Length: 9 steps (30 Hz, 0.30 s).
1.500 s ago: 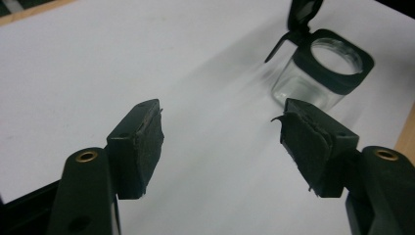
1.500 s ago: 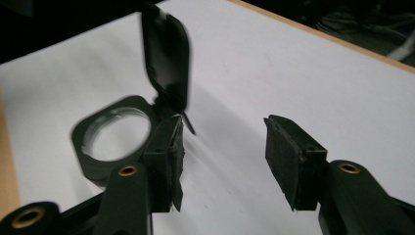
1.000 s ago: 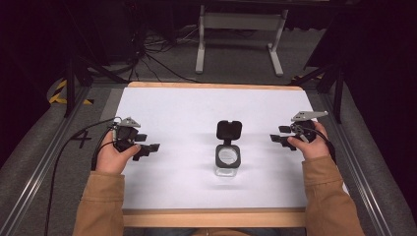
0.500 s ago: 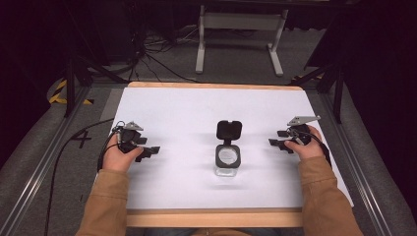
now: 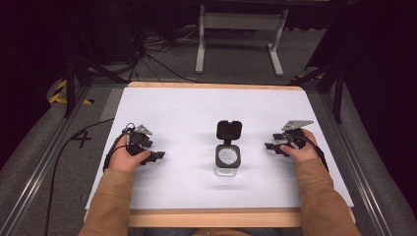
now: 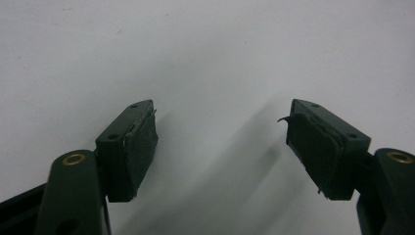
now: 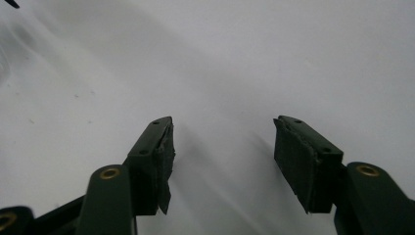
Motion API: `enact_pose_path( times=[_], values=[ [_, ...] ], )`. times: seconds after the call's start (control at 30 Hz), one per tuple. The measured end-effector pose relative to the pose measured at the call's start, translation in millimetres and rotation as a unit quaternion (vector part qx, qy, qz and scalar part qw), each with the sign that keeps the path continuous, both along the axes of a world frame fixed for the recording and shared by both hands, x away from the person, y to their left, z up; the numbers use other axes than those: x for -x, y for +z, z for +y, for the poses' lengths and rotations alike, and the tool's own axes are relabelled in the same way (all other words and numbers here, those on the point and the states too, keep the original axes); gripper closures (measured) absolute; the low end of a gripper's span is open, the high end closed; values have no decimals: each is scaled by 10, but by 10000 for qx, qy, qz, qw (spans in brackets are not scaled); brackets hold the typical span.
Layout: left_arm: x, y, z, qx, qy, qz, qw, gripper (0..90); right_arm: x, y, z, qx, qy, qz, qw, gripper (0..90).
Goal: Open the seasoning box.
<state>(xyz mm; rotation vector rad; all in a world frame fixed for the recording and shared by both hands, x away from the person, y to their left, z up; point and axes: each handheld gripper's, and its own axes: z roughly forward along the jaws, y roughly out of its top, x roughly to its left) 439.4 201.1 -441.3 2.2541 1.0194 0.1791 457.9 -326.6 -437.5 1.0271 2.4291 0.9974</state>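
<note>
A small clear container (image 5: 227, 161) stands at the middle of the white table top (image 5: 196, 110), its black flip lid (image 5: 229, 131) swung open toward the far side. My left gripper (image 5: 157, 156) rests low at the left, pointing toward the container and well apart from it. Its jaws have just been opening, and in the left gripper view the left gripper (image 6: 221, 107) is open with only white surface between the pads. My right gripper (image 5: 270, 146) sits to the container's right, also apart from it. In the right gripper view, the right gripper (image 7: 223, 121) is open and holds nothing.
A wooden edge (image 5: 216, 217) borders the table's near side. Metal rails (image 5: 34, 182) run along both sides. Cables (image 5: 157, 54) and a white stand (image 5: 238, 22) lie on the floor beyond the far edge. A cable (image 5: 64, 152) trails from the left gripper.
Both hands have sunk toward the table and drawn a little nearer the front edge. The container has not moved.
</note>
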Motion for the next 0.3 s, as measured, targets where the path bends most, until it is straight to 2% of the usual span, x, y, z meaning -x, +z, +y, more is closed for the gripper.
enact_pose_path(
  times=[0.07, 0.17, 0.2, 0.3],
  values=[
    [1, 6, -1, 20, -8, 12, 10000, 267, 3, -6, 19, 75, 9, -14, 10000, 407],
    [7, 21, -3, 55, -4, -4, 10000, 267, 10, 3, 33, 56, 24, -7, 10000, 405],
    [5, 45, 1, 54, -29, -71, 10000, 267, 13, 10, 35, 41, 26, -15, 10000, 405],
    [15, 74, -8, 120, -27, -53, 9999, 266, 21, 34, 43, -25, 42, -47, 10000, 405]
  ],
)
